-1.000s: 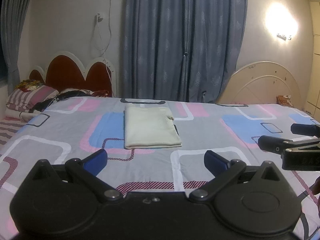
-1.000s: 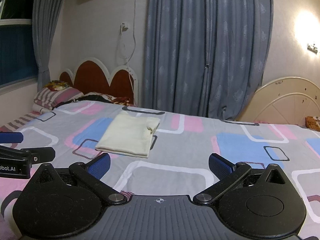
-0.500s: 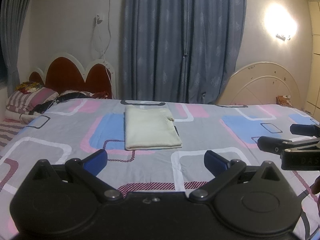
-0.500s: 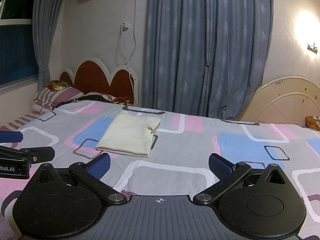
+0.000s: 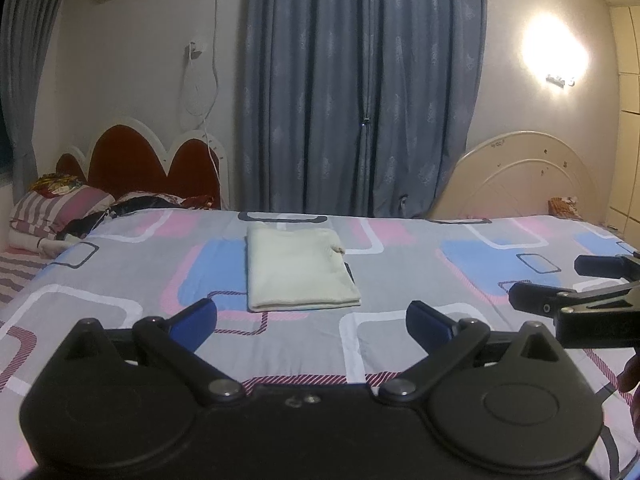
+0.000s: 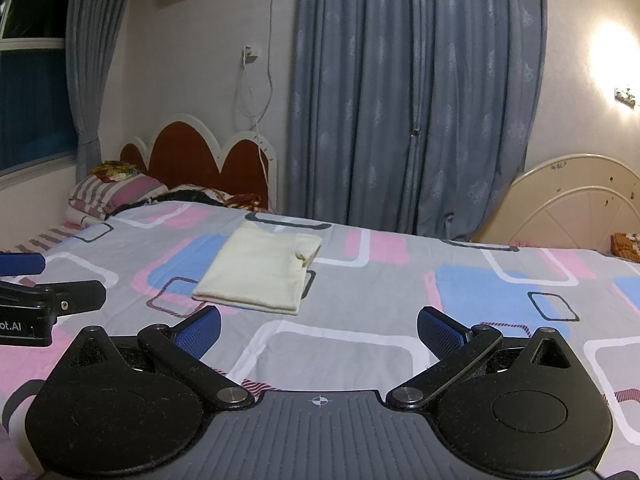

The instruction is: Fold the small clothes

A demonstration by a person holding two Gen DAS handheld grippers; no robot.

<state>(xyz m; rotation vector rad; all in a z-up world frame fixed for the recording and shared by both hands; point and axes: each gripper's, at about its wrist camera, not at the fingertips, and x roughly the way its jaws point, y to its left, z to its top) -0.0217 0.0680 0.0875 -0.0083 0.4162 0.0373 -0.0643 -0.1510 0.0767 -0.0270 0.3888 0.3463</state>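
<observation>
A cream garment point(image 5: 298, 270), already folded into a neat rectangle, lies flat on the patterned bedspread point(image 5: 400, 276) at the centre of the left wrist view and left of centre in the right wrist view. Both tools hang above the near edge of the bed, well short of the cloth. The left gripper point(image 5: 312, 316) stands spread wide with nothing between its blue pads, and the right gripper point(image 6: 320, 326) is likewise splayed and empty. The garment sits straight ahead of the left tool, its long side running away toward the curtains point(image 5: 360, 88), so the left hand looks nearer; from the right tool it lies ahead and to the left. Against the frames a second earlier, the cloth and both tools keep almost the same places, only the view tipping slightly. The fold appears finished.
</observation>
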